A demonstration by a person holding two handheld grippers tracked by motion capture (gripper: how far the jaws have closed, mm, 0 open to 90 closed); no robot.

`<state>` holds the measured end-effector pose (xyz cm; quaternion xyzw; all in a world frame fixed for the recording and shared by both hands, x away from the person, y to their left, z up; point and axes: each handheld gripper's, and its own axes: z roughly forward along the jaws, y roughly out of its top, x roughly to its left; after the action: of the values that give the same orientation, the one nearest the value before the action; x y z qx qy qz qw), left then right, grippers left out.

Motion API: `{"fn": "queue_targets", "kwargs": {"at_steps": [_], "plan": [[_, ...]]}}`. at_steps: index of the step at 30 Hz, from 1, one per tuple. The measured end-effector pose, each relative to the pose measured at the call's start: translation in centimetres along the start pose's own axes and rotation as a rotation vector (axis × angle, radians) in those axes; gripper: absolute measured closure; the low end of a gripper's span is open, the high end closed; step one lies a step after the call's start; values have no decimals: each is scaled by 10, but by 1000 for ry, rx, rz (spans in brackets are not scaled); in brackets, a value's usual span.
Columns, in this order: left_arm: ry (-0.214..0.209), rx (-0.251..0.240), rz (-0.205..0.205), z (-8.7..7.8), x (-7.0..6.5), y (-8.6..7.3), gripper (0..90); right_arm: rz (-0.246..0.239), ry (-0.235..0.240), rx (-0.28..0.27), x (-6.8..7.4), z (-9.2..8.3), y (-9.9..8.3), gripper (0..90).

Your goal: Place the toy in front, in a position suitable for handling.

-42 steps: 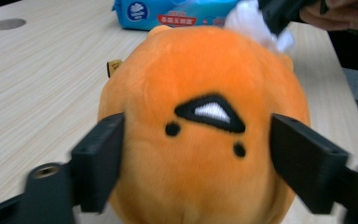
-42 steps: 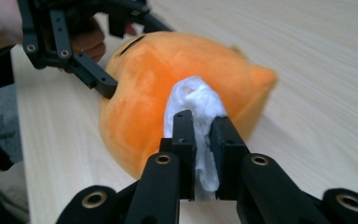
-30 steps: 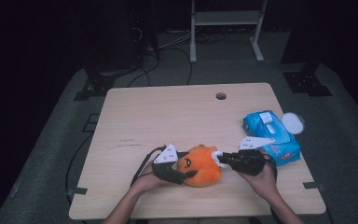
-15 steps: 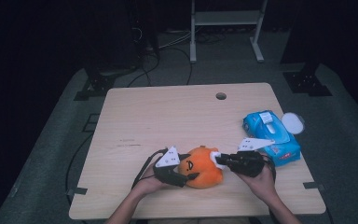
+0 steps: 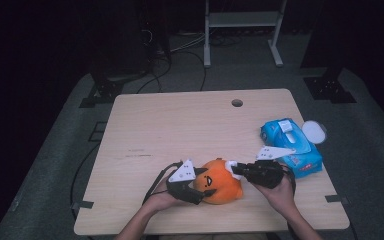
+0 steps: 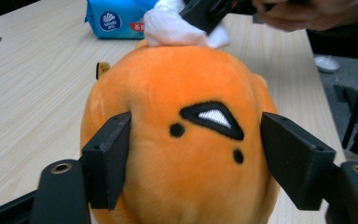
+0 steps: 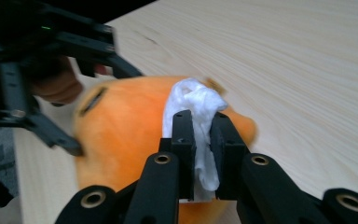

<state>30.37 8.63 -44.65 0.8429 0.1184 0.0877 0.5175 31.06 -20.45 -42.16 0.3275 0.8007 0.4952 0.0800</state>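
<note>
An orange plush toy (image 5: 220, 180) with a black-and-white stitched face lies near the table's front edge. My left gripper (image 5: 207, 182) grasps it from the left. In the left gripper view its black pads (image 6: 109, 158) press into both sides of the plush (image 6: 182, 140). My right gripper (image 5: 236, 170) comes in from the right, shut on a crumpled white tissue (image 5: 232, 167). In the right gripper view the tissue (image 7: 193, 100) is pinched between the jaws of my right gripper (image 7: 201, 121) and rests against the top of the plush (image 7: 121, 135).
A blue pack of wet wipes (image 5: 292, 147) lies on the wooden table (image 5: 180, 125) just behind my right hand, with a round white lid (image 5: 314, 132) beside it. A cable hole (image 5: 237, 103) sits near the far edge. Dark floor with stands and cables surrounds the table.
</note>
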Motion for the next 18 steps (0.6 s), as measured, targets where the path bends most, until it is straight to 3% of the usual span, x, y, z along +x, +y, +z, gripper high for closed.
{"fn": "queue_targets", "kwargs": {"at_steps": [2,5,9,12,13,15,18], "plan": [[0,-2,5,1,-1,0,293,26,-21,9,-9,-1,-3,805],[-4,0,19,4,-3,2,292,41,-20,9,-8,-2,-3,806],[-22,19,24,-1,0,2,254,-26,34,-8,9,-1,3,807],[-2,10,-39,-6,8,6,154,-56,67,6,15,-1,3,807],[6,6,-77,-6,11,6,135,-58,77,6,15,-1,3,808],[-3,11,-83,-3,11,3,167,-64,90,0,18,0,3,807],[-3,17,-61,-1,5,3,245,-63,65,-3,18,1,4,807]]}}
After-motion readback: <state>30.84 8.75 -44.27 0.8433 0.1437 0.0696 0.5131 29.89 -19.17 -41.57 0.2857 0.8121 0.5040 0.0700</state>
